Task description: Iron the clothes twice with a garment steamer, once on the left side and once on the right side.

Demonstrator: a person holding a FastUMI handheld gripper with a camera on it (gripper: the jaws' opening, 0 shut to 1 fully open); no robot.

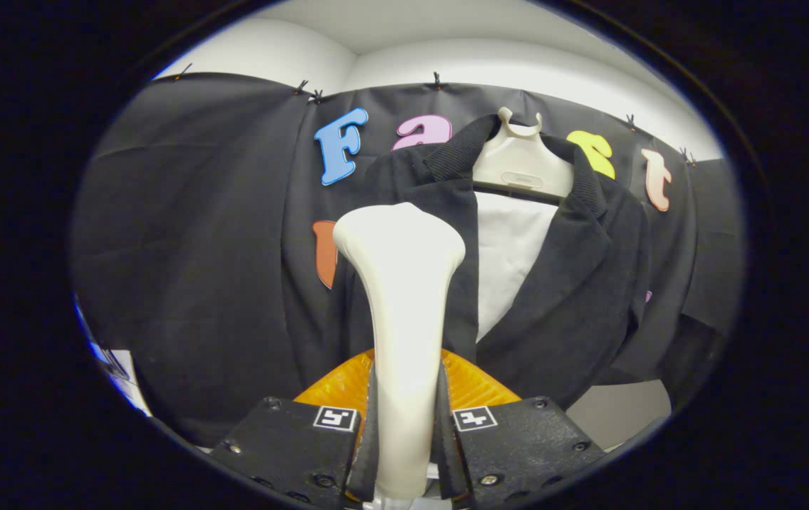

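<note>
Steamer gripped, jacket ahead.
Gripper (404, 414) fingers pinch the garment steamer (402, 297) handle between them, long axis straight up-forward; its head overlaps the dark jacket (574, 283) hanging beyond on a hanger (521, 159), jacket body mostly ahead-right of the fingers.

the gripper (404, 432) was closed on the garment steamer (401, 312), both fingers pressing its handle between them. beyond the fingers the jacket (574, 283) hung on a hanger (521, 159) against the booth wall (185, 234), with the steamer head before its left front panel.
</note>
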